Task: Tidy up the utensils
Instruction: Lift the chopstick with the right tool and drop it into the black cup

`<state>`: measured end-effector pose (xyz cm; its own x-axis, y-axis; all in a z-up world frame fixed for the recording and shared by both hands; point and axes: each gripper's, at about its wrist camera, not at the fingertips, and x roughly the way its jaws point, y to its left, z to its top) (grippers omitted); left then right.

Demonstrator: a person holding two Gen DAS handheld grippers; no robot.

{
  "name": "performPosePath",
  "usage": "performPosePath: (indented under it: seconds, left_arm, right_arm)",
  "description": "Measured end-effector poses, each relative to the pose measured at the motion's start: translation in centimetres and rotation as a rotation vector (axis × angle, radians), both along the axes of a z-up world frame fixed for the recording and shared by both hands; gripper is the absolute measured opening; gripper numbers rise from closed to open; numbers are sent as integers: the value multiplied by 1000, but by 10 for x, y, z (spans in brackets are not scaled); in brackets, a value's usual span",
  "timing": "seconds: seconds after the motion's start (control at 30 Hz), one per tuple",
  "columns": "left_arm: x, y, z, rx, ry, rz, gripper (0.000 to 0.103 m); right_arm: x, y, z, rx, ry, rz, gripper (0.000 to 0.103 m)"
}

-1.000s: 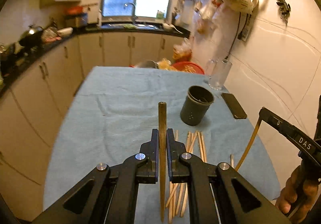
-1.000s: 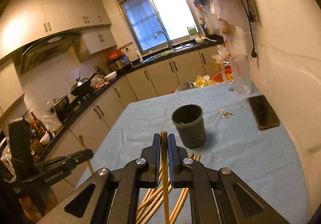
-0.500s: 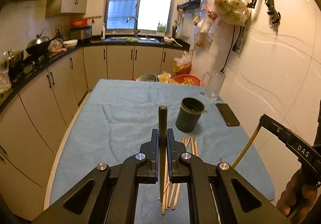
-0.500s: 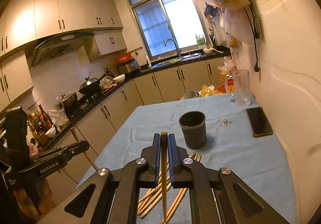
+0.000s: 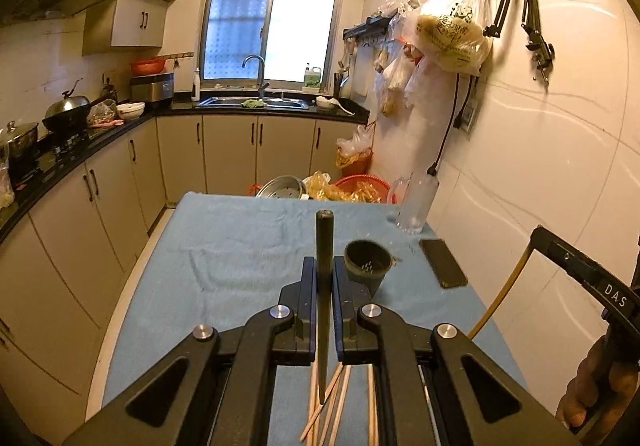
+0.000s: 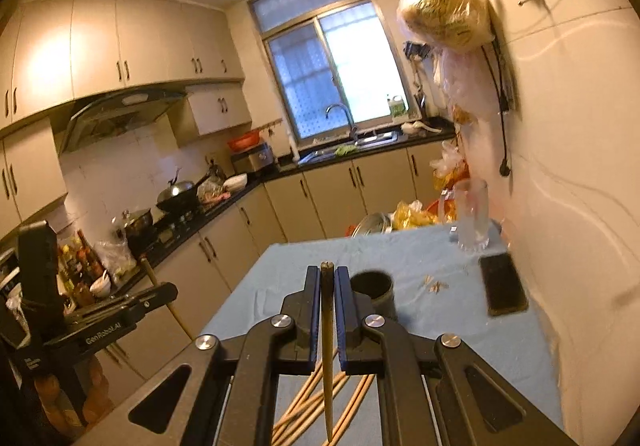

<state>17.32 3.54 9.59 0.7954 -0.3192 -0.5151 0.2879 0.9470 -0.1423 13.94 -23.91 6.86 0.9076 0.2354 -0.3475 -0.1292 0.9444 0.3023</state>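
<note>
While both tools hang above the blue cloth [image 5: 224,246], I see my left gripper [image 5: 324,286] pinching one dark chopstick [image 5: 323,246], blunt end up and thin tip pointing down toward me. My right gripper [image 6: 328,294] is clamped on a second chopstick [image 6: 328,326] in the same upright way, its fingers pressed against the stick on both sides. From the left camera, the dark cup [image 5: 367,266] stands on the cloth at about one o'clock, just beyond the fingertips, mouth open to the top. A black phone [image 5: 443,262] lies flat at two o'clock near the wall, and a clear glass mug [image 5: 416,206] stands beyond it at the table's far corner. Loose wooden chopsticks [image 5: 340,398] lie bunched on the cloth at six o'clock, under the gripper. From the right camera that pile [image 6: 316,402] also sits below the fingers, with the cup [image 6: 374,292] just past them at one o'clock.
</note>
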Motion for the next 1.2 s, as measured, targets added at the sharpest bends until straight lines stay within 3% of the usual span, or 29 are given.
performPosePath:
  seconds: [0.33, 0.53, 0.9, 1.2]
  left_arm:
    - [78, -25, 34, -112, -29, -13, 7]
    - [133, -45, 30, -151, -1, -1, 7]
    - [184, -75, -18, -148, 80, 12, 7]
    - [187, -86, -50, -103, 130, 1, 7]
  right_arm:
    - [63, -37, 37, 69, -90, -88, 8]
    - [107, -43, 41, 93, -131, -137, 8]
    - [167, -47, -5, 122, -68, -173, 8]
    - [196, -53, -55, 146, 49, -170, 8]
